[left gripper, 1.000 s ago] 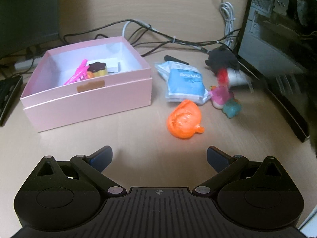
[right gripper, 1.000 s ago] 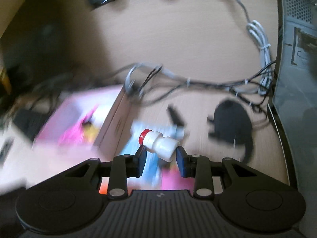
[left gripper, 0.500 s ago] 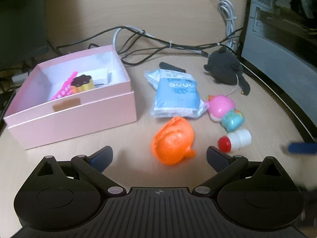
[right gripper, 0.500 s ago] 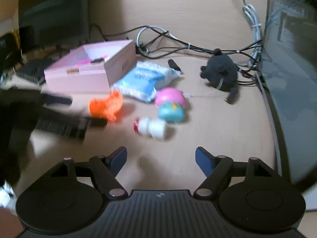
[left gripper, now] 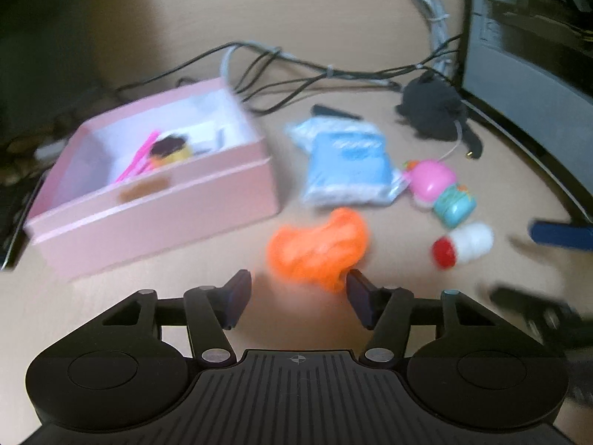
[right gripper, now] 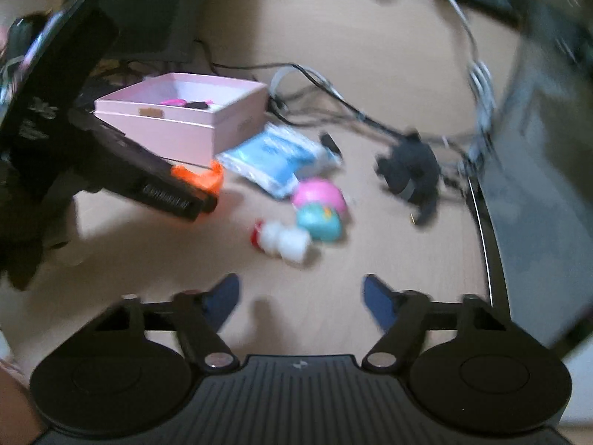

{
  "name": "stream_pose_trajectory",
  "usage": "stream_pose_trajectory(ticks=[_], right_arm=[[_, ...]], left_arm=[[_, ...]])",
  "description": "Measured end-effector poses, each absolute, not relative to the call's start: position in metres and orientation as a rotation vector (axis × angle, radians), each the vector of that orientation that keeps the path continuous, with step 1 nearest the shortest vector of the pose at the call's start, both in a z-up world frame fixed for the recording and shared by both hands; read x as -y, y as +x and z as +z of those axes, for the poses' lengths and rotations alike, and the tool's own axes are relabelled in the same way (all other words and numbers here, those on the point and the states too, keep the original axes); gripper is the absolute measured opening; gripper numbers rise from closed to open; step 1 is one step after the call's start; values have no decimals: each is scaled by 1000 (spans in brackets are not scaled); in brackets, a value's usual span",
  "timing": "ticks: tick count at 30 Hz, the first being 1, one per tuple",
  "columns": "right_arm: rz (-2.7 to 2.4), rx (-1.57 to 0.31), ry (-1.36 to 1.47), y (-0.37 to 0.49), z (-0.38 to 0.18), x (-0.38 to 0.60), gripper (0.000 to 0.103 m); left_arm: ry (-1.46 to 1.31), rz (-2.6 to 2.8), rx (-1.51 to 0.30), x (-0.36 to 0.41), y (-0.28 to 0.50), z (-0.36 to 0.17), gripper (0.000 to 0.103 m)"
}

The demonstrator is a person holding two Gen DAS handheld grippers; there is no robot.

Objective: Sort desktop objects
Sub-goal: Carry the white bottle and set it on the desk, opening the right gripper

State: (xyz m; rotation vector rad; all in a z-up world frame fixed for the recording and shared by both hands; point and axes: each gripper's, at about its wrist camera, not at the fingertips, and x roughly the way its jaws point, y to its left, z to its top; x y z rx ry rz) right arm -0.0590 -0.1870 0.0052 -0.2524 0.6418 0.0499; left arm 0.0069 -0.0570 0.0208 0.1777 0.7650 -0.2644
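Pale wooden desk (left gripper: 148,296), with a grey computer case (left gripper: 526,74) at its right edge and a tangle of cables (left gripper: 296,63) along the back.

- Box (left gripper: 166,215): one, pink and open. Pink sticks, a brown-and-yellow piece and something white are held inside. The tan label on its front is too blurred to read.
- Orange toy (left gripper: 318,248): one, just right of the box, on the desk.
- Blue packet (left gripper: 348,170): one, behind the orange toy. Its print is unreadable.
- Pink toy (left gripper: 431,180) and teal toy (left gripper: 454,204): one each, touching.
- Bottle (left gripper: 467,243): one, white with a red cap, lying on its side beside the teal toy.
- Dark plush (left gripper: 430,111): one, near the case.
- Left gripper (left gripper: 296,291): jaws just drawn in, clamped on the near end of the orange toy.
- Right gripper (right gripper: 300,296): jaws just narrowed but apart, nothing between them. The bottle lies ahead of them.
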Motion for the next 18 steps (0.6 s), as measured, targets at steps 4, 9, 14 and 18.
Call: stream_pose_trajectory(ticks=[4,9,14,18], right_arm=[[88,-634,-348,-38,0,168,47],[106,-637,-497,-19,-10,156,48],[118,-634,-600,-10,-15,154,40],[121,-631,-655,-11,-16,150,28]], left_arm=[[130,-209,-778,32,-1,19,83],[53,-177,-764,13,-9,15,97],[67,-174,-723,18,-16,9,101],[41,-176,-714,15,-15,8,103]])
